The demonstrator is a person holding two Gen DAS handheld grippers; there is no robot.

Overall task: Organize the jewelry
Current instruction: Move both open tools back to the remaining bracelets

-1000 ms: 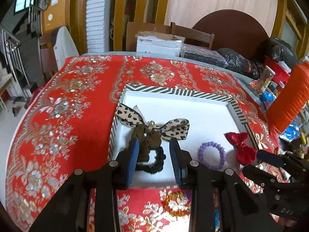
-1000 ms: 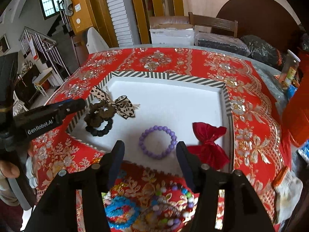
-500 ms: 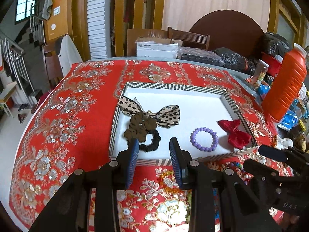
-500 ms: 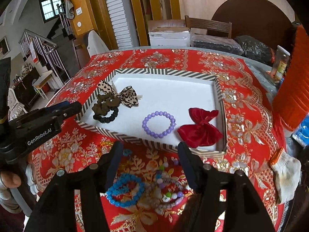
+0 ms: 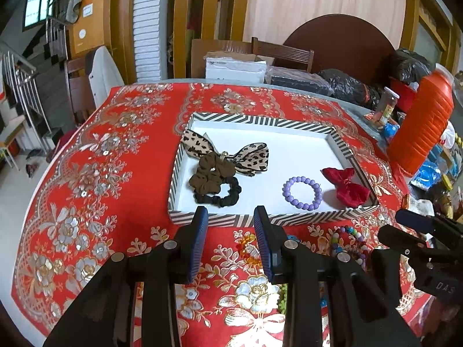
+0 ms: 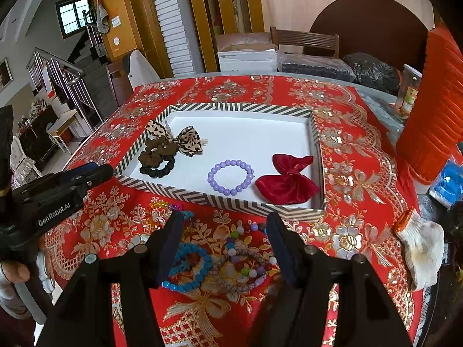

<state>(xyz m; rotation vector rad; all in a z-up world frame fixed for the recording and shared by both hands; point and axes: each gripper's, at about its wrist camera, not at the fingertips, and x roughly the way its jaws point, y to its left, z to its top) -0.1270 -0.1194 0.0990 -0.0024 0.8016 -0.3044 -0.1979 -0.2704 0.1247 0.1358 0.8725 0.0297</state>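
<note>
The left gripper (image 5: 230,225) is hovering over the red tablecloth (image 5: 95,179) with its blue-padded jaws spread and nothing between them, just short of the near wall of the striped tray (image 5: 260,219). The right gripper (image 6: 224,230) is also standing wide apart and empty, hanging above a loose pile of bracelets: a blue bead bracelet (image 6: 188,269), a multicolour bead strand (image 6: 246,257) and an orange bead bracelet (image 6: 156,214) lying on the cloth in front of the tray.

Inside the tray, the leopard bow (image 5: 231,153) is stretching its long axis across the left part, roughly left to right, overlapping the brown scrunchie (image 5: 211,173), which is touching the black scrunchie (image 5: 222,195). The purple bead bracelet (image 5: 302,192) is lying flat toward the near right, just beside the red velvet bow (image 5: 347,186), whose long axis is running diagonally into the near right corner.

Compared with a second ago, both grippers have been drawing back from the tray, so more cloth and the bracelet pile are showing.
</note>
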